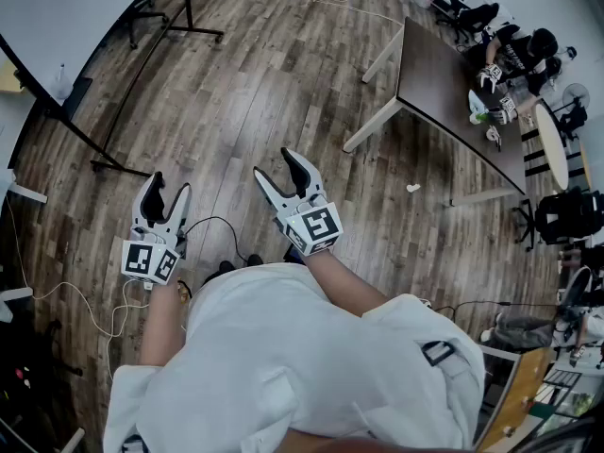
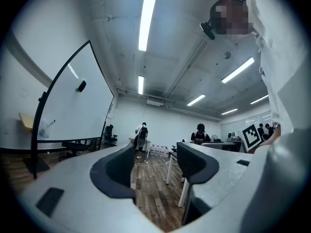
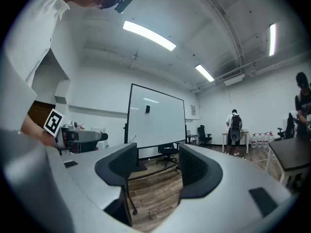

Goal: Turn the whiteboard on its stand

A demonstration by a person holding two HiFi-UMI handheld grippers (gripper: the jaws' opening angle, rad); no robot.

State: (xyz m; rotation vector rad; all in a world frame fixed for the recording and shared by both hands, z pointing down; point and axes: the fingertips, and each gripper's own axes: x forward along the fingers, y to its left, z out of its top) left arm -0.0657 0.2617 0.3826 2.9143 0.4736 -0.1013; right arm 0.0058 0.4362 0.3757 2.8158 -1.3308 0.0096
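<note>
Starting with the whiteboard (image 3: pixel 156 115): smooth, glossy white, mirroring the ceiling lights. Down to its stand (image 3: pixel 128 125): thin, black, matt, metal by the look. Underfoot, floor (image 1: pixel 264 92) of wood-grain planks, grey-brown, faintly satin. On the left gripper (image 1: pixel 170 189) and right gripper (image 1: pixel 278 166): matt white plastic shells, finely speckled up close; pads (image 2: pixel 192 161) dark, dull, ribbed like rubber. Off right, table (image 1: pixel 444 83) with a dark matt top. Soft white cloth on the shirt (image 1: pixel 283 347).

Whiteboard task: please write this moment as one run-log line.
left gripper: open, empty | right gripper: open, empty | whiteboard: untouched, on stand
</note>
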